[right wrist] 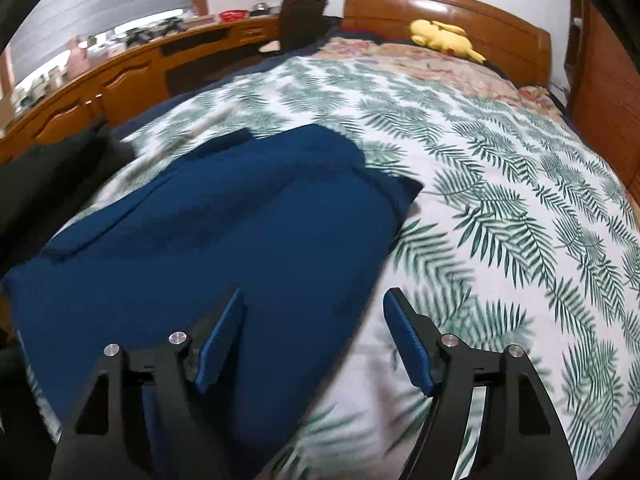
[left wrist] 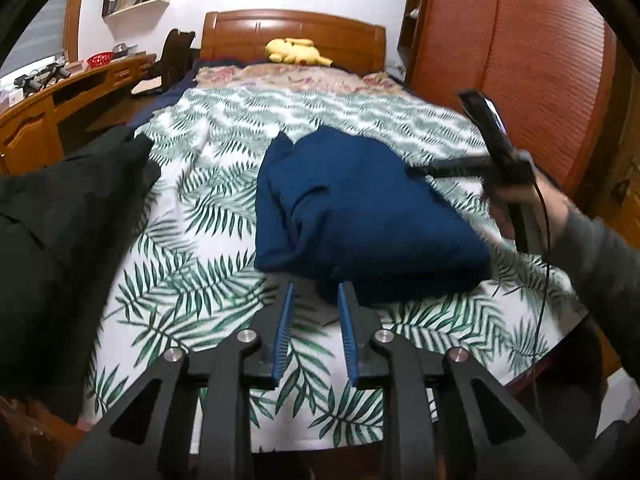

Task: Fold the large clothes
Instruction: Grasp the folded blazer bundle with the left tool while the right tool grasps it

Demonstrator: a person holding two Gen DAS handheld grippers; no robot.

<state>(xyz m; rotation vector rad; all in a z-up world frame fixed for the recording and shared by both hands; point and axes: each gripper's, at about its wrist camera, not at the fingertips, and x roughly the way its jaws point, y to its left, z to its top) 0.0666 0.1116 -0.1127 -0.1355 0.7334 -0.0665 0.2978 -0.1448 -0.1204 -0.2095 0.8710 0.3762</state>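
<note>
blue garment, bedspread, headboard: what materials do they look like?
Blue garment: soft matte cloth, possibly knit or fleece; it lies in thick rounded folds with no sheen, weave too blurred to confirm.
Bedspread: thin printed fabric, likely cotton or polyester; flat green leaf print on white, slight wrinkles.
Headboard: wood or wood veneer, glossy varnish; orange-brown panels with bright highlights.

Dim indoor light, glare on the headboard (right wrist: 436, 4), motion blur, strong fisheye edges.
</note>
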